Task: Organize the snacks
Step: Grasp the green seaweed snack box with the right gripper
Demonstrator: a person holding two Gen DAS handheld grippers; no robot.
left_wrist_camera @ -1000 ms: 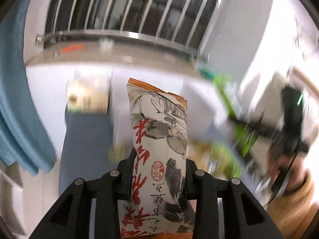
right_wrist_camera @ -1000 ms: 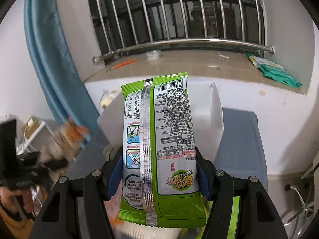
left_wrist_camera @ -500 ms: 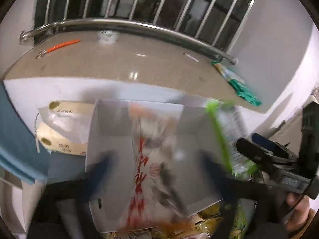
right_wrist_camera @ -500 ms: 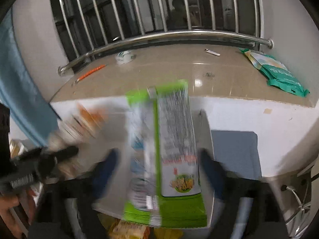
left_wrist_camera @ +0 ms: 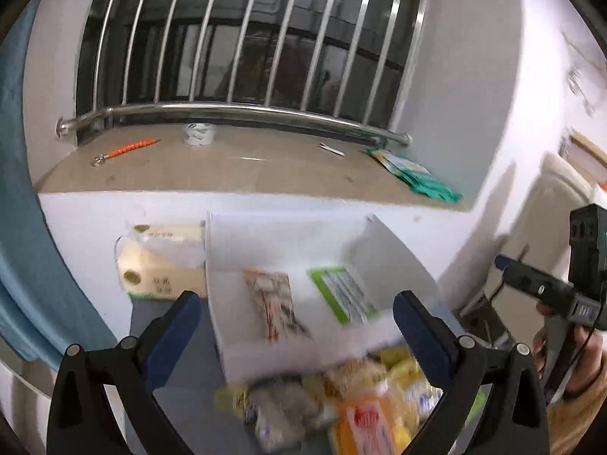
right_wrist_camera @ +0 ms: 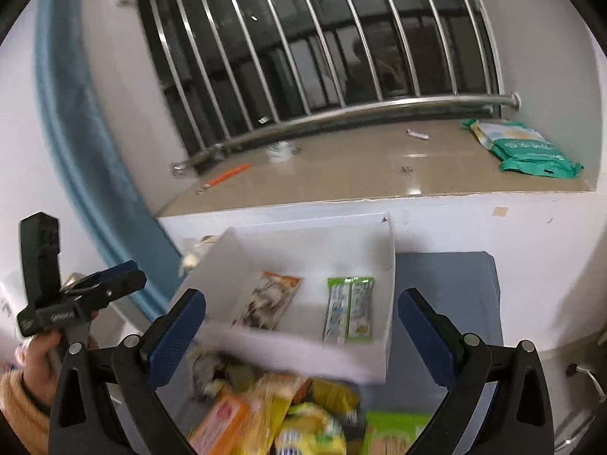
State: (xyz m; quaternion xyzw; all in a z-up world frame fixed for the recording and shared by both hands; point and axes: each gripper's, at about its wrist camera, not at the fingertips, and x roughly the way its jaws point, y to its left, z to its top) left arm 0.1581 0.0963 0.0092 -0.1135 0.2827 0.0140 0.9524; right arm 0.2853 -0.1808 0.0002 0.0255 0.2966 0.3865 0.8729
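The left gripper (left_wrist_camera: 296, 318), black with blue pads, fills the bottom of the left wrist view with its jaws spread wide and nothing between them; they have just been opening. The right gripper (right_wrist_camera: 301, 320) of the same build stands equally wide and empty in the right wrist view, its jaws likewise just opened.

Between each pair of fingers sits the open white cardboard box (left_wrist_camera: 288, 239), in the centre of both frames, on a grey-blue surface (right_wrist_camera: 447, 284). On its floor lie two snacks side by side and apart: an orange-edged white packet with red and black print (left_wrist_camera: 275, 305) toward the left, and a green-bordered foil packet (right_wrist_camera: 349, 313) toward the right, close to the box's right wall. Bare white floor remains around and between them.

Touching the box's near edge, at the bottom of both frames, is a blurred heap of yellow, orange and green snack packets (right_wrist_camera: 288, 413).

Left of the box a pale yellow wrapped pack of paper rolls (left_wrist_camera: 159, 261) rests against the white wall. Above it runs a beige stone sill (left_wrist_camera: 227, 167) under steel window bars (left_wrist_camera: 242, 38), with a teal packet (right_wrist_camera: 523, 148) at the sill's right end. A blue curtain (left_wrist_camera: 15, 227) hangs down the left edge.
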